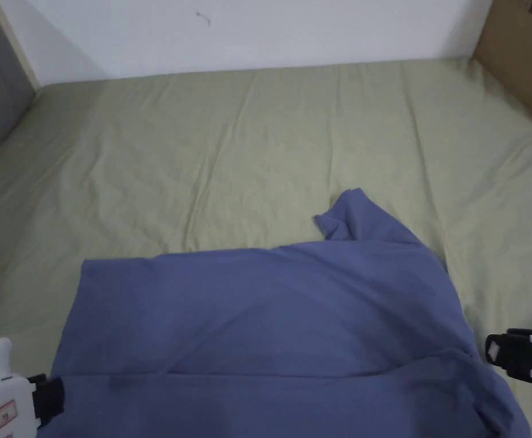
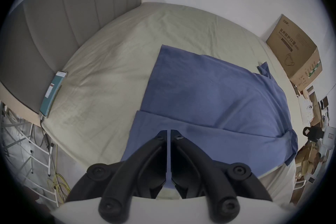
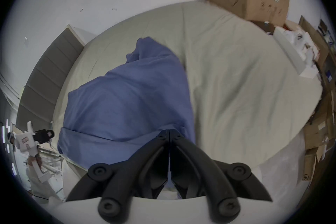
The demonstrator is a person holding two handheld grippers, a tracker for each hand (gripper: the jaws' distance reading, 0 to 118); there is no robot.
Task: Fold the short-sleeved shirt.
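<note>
Both tools gripped the blue shirt (image 1: 270, 319): the left tool (image 2: 168, 132) and the right tool (image 3: 169, 131), jaws closed on cloth. To fold well, they needed to move evenly, keeping the edge taut above the bed (image 1: 202, 142).

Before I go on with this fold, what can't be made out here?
- Near hem of the shirt: head view, cut off by the bottom edge.
- Whether the left gripper pinches cloth: its fingers hide the contact.
- Same for the right gripper.
- Far sleeve: right gripper view, blurred.
</note>
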